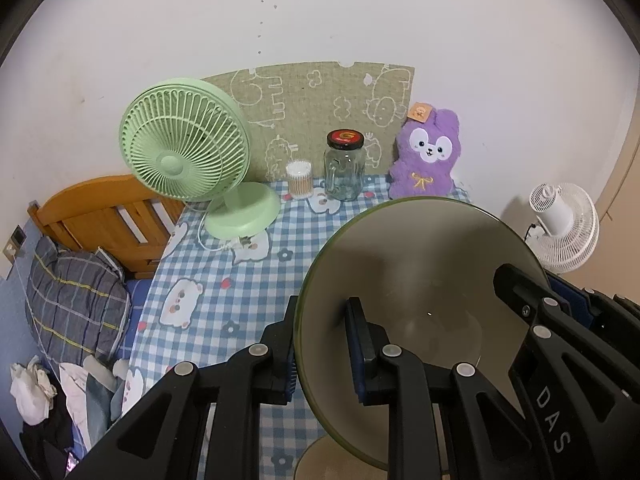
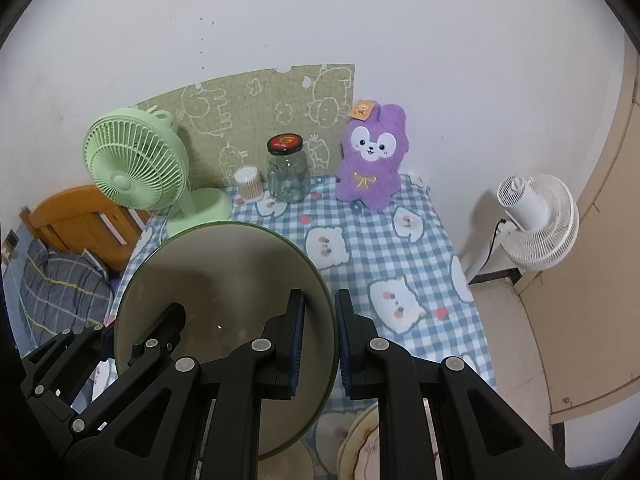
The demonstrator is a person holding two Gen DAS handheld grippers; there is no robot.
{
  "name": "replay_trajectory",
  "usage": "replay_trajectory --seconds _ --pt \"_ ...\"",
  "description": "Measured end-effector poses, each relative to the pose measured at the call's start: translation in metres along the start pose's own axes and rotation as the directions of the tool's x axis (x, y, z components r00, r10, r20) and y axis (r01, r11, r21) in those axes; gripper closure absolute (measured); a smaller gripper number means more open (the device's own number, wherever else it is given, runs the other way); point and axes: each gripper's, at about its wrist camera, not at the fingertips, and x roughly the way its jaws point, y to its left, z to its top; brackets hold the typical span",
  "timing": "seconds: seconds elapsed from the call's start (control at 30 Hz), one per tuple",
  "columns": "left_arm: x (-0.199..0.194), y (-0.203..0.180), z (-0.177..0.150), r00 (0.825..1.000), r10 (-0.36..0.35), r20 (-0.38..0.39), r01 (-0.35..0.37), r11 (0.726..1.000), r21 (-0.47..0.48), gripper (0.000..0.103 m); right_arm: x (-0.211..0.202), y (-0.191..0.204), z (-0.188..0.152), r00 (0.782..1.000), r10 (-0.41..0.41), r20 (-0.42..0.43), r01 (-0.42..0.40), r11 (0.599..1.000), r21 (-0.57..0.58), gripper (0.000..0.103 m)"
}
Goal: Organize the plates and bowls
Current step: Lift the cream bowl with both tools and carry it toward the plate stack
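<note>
A large, round, olive-grey bowl with a dark green rim point(image 1: 420, 280) is held up above the desk point(image 1: 224, 272), which is covered by a blue-and-white checked cloth printed with white animal faces. The bowl is gripped from both sides. The left tool point(image 1: 324, 352) is clamped on the bowl's left rim, one blue-padded finger inside the wall and one outside. The right tool point(image 2: 320, 344) is clamped on the opposite rim in the same way (in each wrist view the other tool can be seen across the bowl). The bowl is tilted, so that its inside faces both cameras.

Below the right tool, at the near edge of the desk, part of a pale cream dish point(image 2: 360, 448) is seen; what kind of dish it is cannot be told. Beyond the tools, at the far edge of the desk, a light green desk fan point(image 1: 188, 152), a small clear tub of cotton swabs point(image 1: 299, 180), a clear glass jar with a black-and-red lid point(image 1: 345, 168) and a purple plush rabbit point(image 1: 428, 156) are lined up against the wall.
</note>
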Motion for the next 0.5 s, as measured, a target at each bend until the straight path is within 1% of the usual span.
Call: replay_trajectory --seconds 0.2,0.5 --pt "-0.007 0.005 -0.022 1.0 -0.011 -0.005 0.011 1.0 0.004 0.084 -0.008 0.005 -0.025 1.0 -0.01 -0.003 0.01 1.0 0.011 0.085" --pt "-0.007 0.013 -0.059 0.999 -0.026 -0.04 0.027 0.999 0.016 0.084 -0.007 0.012 -0.063 0.999 -0.024 -0.043 0.025 0.999 0.02 0.085"
